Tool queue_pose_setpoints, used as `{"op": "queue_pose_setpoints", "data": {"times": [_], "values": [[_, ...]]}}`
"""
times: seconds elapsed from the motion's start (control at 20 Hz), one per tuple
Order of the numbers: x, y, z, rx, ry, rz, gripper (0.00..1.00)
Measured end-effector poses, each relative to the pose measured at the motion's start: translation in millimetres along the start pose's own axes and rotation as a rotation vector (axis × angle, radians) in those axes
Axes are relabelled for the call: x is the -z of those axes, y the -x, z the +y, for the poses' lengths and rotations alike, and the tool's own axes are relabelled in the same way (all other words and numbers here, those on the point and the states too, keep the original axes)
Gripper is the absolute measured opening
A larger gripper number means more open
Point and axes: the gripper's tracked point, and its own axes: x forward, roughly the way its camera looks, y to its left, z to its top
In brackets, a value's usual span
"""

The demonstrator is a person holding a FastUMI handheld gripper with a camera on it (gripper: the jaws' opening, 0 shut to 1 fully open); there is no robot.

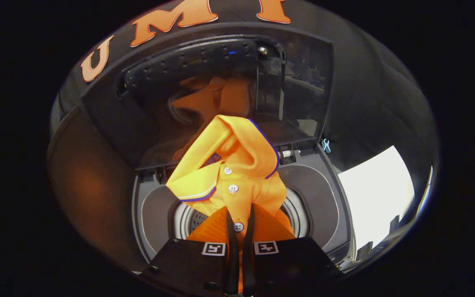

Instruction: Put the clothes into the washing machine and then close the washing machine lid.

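Claw [241,225], at the near centre, is closed narrow on an orange polo shirt [237,165]: both fingers [231,239] press a fold of the button placket, with one button sitting between them. Left of the claw lies the grey top deck of the washing machine [155,210], and beyond it a dark, glossy side wall picks up an orange glow. At the centre, the shirt stands bunched ahead of the fingers, its collar with a blue edge line folded over to the left and a blue-trimmed fold arching to the right; the lower cloth drapes down towards the drum [190,220], whose ribbed metal rim shows on both sides of the garment. The shirt therefore hangs over the drum mouth, held and not yet let go. On the far side, the washing machine lid [229,82] stands raised on its hinges [289,154], its dark glass mirroring the orange cloth. To the right, the deck continues, and a white panel [375,189] stands beyond the machine.

Judged risks: the grip takes only a thin fold, so the cloth could slip free early and land partly on the deck. If released too high or off centre, the collar or a sleeve may drape over the drum rim, and the lid would then pinch fabric when brought down. Bunched cloth might also cling to the fingers on opening.
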Motion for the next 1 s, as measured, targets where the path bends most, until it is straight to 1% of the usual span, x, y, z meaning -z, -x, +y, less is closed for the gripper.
{"op": "queue_pose_setpoints", "data": {"times": [0.3, 0.4, 0.5, 0.6, 0.7, 0.8, 0.85, 0.9, 1.0], "values": [[21, -31, -5, 0.004, -0.025, 0.065, 0.12], [25, -37, -7, 0.012, -0.019, 0.084, 0.17], [30, -40, -8, 0.022, -0.026, 0.101, 0.18], [36, -39, -7, 0.017, -0.043, 0.125, 0.27], [34, -34, -6, 0.012, -0.044, 0.115, 0.39], [32, -29, -6, 0.012, -0.032, 0.104, 0.4], [31, -25, -5, 0.012, -0.026, 0.102, 0.43], [29, -21, -5, 0.012, -0.023, 0.098, 0.55], [26, -14, -7, 0.022, -0.024, 0.091, 0.63]]}}
